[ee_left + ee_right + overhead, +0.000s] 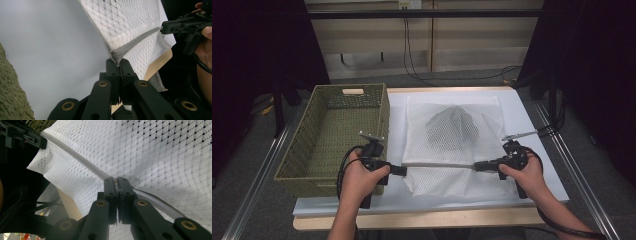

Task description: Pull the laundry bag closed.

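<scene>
A white mesh laundry bag (452, 150) lies on the white table cover, with a dark grey garment (453, 127) showing through its upper half. A grey zipper band (439, 165) runs across the bag and is stretched taut between both grippers. My left gripper (404, 170) is shut on the zipper's left end (117, 53). My right gripper (475, 166) is shut on the zipper (100, 172) toward its right end. In the left gripper view the right gripper (165, 28) pinches the far end of the band. The bag's lower part hangs lifted off the table.
An olive woven basket (307, 150) stands at the table's left, close beside my left hand. The white table cover (522, 115) shows around the bag. The wooden table edge (422, 218) runs along the front. Cables lie on the floor behind the table.
</scene>
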Action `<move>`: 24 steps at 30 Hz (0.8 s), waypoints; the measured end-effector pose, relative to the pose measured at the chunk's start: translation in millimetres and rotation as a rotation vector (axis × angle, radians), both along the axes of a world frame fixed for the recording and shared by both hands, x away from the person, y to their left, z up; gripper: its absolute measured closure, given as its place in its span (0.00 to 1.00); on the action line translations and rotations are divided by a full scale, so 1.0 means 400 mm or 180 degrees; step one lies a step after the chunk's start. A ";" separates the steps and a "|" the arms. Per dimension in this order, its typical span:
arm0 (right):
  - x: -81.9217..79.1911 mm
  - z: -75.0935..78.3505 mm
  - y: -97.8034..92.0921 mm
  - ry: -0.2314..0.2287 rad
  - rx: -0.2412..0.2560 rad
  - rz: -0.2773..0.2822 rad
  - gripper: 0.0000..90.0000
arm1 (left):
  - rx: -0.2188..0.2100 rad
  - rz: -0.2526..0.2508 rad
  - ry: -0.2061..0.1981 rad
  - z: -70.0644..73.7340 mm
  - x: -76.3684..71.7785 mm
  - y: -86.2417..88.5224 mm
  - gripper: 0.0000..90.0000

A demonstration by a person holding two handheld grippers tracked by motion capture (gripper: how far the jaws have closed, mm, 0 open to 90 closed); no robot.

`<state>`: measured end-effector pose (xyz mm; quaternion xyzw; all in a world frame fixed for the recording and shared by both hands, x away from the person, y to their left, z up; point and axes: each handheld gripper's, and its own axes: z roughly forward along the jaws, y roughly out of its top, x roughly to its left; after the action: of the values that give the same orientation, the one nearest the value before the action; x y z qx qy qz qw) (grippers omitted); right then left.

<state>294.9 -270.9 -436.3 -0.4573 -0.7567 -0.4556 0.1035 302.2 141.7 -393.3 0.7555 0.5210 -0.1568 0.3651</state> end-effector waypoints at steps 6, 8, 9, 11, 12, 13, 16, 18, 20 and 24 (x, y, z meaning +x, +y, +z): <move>0.001 -0.004 -0.013 0.0021 0.0014 -0.0036 0.97 | -0.0021 -0.0005 0.0016 0.001 0.002 -0.002 0.98; -0.001 -0.005 -0.018 0.0017 0.0012 -0.0041 0.97 | -0.0033 -0.0032 0.0014 0.001 0.002 -0.005 0.98; -0.002 -0.004 -0.019 0.0021 0.0025 -0.0050 0.97 | -0.0040 -0.0014 0.0017 0.002 0.002 -0.007 0.98; -0.003 -0.003 -0.022 0.0014 0.0033 -0.0043 0.97 | -0.0057 0.0023 0.0037 0.005 0.000 -0.008 0.98; -0.003 -0.003 -0.023 0.0006 0.0018 -0.0045 0.97 | -0.0022 0.0013 -0.0004 0.005 0.002 -0.006 0.98; -0.003 -0.003 -0.025 0.0011 0.0009 -0.0050 0.97 | -0.0026 0.0002 0.0002 0.005 0.002 -0.004 0.98; -0.004 -0.005 -0.032 0.0042 0.0029 -0.0065 0.97 | -0.0034 0.0001 0.0002 0.005 0.002 -0.004 0.98; -0.005 -0.005 -0.036 0.0033 0.0052 -0.0058 0.97 | -0.0039 0.0012 0.0008 0.006 0.002 -0.004 0.98; -0.007 -0.001 -0.040 0.0036 0.0054 -0.0067 0.97 | -0.0021 0.0005 0.0011 0.007 0.003 -0.001 0.98; -0.006 0.001 -0.058 0.0048 0.0079 -0.0108 0.97 | -0.0013 0.0016 0.0024 0.006 0.004 0.002 0.98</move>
<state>292.5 -294.1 -436.1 -0.4722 -0.7423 -0.4631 0.1072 303.8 142.5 -390.7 0.7528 0.5239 -0.1599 0.3651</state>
